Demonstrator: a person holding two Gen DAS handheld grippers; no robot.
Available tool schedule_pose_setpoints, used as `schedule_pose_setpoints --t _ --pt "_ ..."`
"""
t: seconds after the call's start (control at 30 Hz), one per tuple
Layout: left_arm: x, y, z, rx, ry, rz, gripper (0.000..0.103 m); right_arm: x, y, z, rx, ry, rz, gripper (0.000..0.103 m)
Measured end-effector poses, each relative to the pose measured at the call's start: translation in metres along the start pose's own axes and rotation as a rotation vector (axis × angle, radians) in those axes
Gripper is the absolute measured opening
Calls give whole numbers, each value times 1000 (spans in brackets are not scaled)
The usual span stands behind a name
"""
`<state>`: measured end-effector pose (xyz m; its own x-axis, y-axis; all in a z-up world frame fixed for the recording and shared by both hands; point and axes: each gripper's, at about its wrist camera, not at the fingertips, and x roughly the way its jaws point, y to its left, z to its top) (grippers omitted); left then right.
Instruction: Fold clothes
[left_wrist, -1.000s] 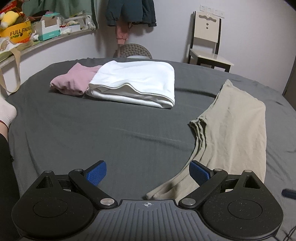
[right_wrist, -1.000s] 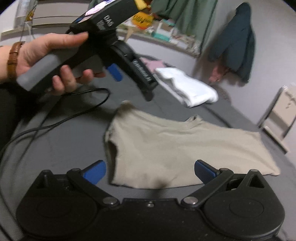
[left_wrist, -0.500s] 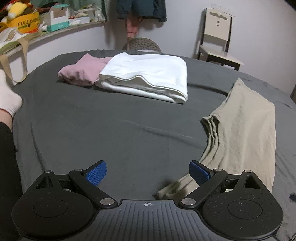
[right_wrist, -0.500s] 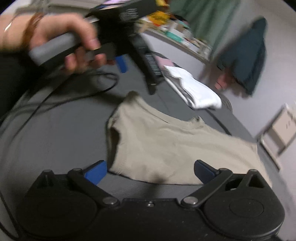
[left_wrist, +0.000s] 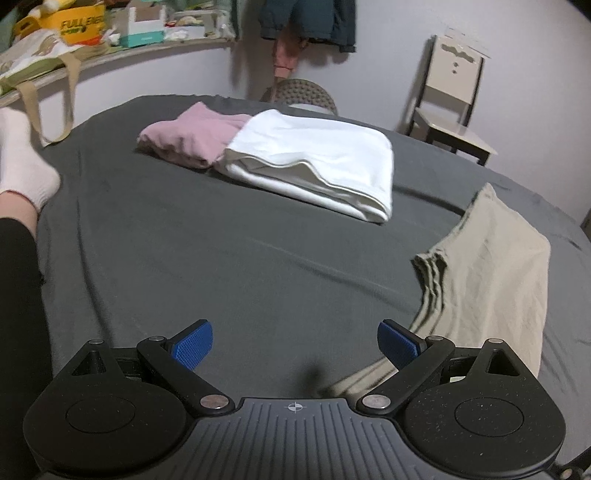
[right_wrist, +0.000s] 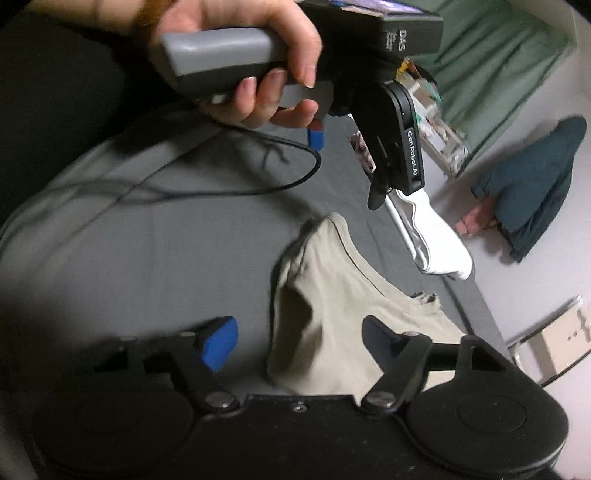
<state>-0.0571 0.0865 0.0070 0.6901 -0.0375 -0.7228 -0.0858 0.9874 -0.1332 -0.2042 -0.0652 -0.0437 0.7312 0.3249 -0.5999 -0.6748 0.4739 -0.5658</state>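
Grey bedsheet (left_wrist: 207, 258), covering the whole working surface, pale wall behind. Beige shirt (left_wrist: 491, 280): lying flat on the sheet to my right, part folded, collar edge bunching toward the middle; in the right wrist view it is spreading out just ahead of my fingers (right_wrist: 332, 317). My left gripper (left_wrist: 295, 345): hovering above the sheet, fingers spread wide, gripping nothing, its right finger sitting over the shirt's near edge. My right gripper (right_wrist: 299, 339): also released and empty, hanging over the shirt's near end. My left hand (right_wrist: 255, 55): wrapping the grey handle of the left gripper. White folded garment (left_wrist: 314, 162): resting farther back, overlapping a pink folded garment (left_wrist: 184, 136). Chair (left_wrist: 454, 99): standing by the wall. Cluttered shelf (left_wrist: 110, 59): running along the left.
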Motion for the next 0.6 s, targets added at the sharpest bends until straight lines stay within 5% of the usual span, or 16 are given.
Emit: schedule_pose_setpoints --t 0.43,0.6 --pt "1 10 0 -46 11 -11 97 50 33 45 -68 85 -224 58" --pt "0 13 2 -56 11 -27 97 66 42 51 -73 126 -301 43"
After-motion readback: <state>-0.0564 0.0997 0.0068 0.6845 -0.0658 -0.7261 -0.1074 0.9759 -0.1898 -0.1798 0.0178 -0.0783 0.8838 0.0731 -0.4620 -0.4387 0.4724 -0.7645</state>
